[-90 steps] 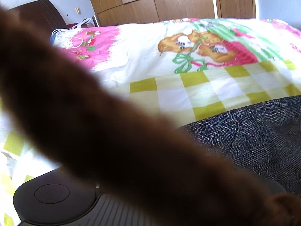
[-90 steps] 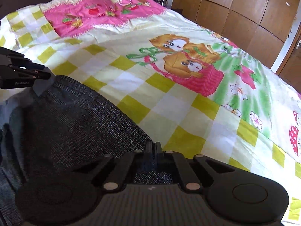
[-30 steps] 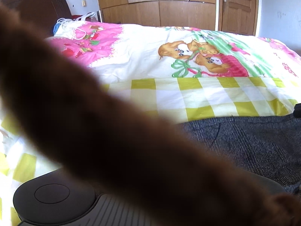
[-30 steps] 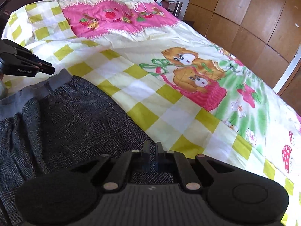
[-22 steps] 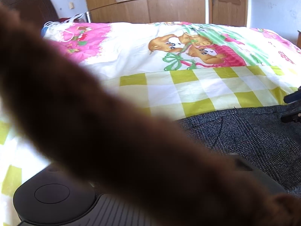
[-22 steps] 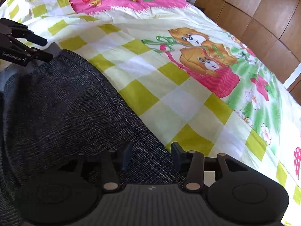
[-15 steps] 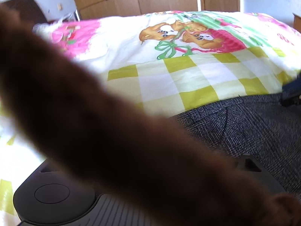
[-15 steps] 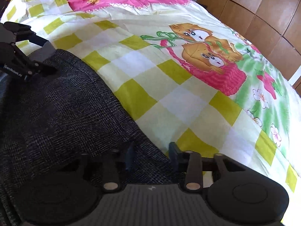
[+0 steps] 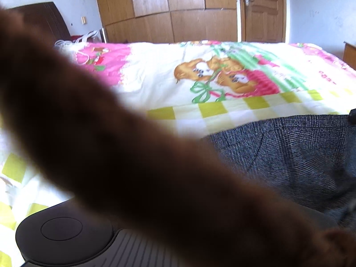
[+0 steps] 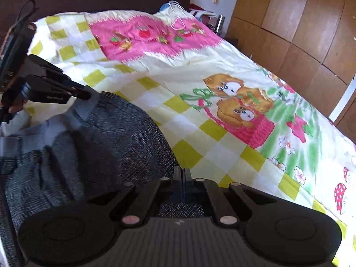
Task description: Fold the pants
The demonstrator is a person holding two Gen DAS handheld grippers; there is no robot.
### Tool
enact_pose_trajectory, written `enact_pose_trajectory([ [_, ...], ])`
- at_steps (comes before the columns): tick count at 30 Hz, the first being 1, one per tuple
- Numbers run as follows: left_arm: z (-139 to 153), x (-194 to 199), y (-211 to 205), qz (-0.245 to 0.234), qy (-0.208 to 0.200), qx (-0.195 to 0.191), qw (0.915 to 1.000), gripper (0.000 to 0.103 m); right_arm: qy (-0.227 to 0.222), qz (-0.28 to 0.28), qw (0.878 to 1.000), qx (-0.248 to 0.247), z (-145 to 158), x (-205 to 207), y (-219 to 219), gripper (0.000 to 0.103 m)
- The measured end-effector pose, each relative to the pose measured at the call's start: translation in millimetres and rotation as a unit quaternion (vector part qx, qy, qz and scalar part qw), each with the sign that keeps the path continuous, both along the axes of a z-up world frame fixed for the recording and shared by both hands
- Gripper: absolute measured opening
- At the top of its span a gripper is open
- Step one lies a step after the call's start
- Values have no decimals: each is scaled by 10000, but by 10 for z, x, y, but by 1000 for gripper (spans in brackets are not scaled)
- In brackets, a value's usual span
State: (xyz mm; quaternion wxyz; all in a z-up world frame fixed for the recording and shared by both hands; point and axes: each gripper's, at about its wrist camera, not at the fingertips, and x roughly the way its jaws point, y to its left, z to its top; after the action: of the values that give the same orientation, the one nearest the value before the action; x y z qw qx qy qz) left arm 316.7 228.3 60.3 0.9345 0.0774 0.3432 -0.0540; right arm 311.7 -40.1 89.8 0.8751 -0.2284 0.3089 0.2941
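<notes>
**Pants held at both ends over the bed**

Pants (image 10: 93, 146) lie across the bedspread (image 10: 222, 102), long axis toward ten o'clock; right gripper (image 10: 182, 175) pinches the near edge; left gripper (image 10: 85, 93), at ten o'clock, clamps the grey waistband (image 10: 86, 109); both equally placed.

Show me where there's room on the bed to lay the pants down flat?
The yellow-checked stretch of bedspread is bare, between the dark grey woven pants and the cartoon puppy picture. The pink strawberry panel is mostly free, with a white cord at its far edge. It is crowded where the left gripper and right gripper pinch the pants.
</notes>
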Motion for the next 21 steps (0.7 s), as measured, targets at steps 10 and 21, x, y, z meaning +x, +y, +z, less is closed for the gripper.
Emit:
enact_pose_trajectory([
  [10, 312, -1448, 126, -210, -758, -284, 9965, 8, 295, 917, 9946, 380, 252, -1754, 48, 19],
  [21, -227, -2124, 198, 216, -707, 1222, 9898, 9, 766, 1094, 9899, -474, -682, -2401, 426, 19],
])
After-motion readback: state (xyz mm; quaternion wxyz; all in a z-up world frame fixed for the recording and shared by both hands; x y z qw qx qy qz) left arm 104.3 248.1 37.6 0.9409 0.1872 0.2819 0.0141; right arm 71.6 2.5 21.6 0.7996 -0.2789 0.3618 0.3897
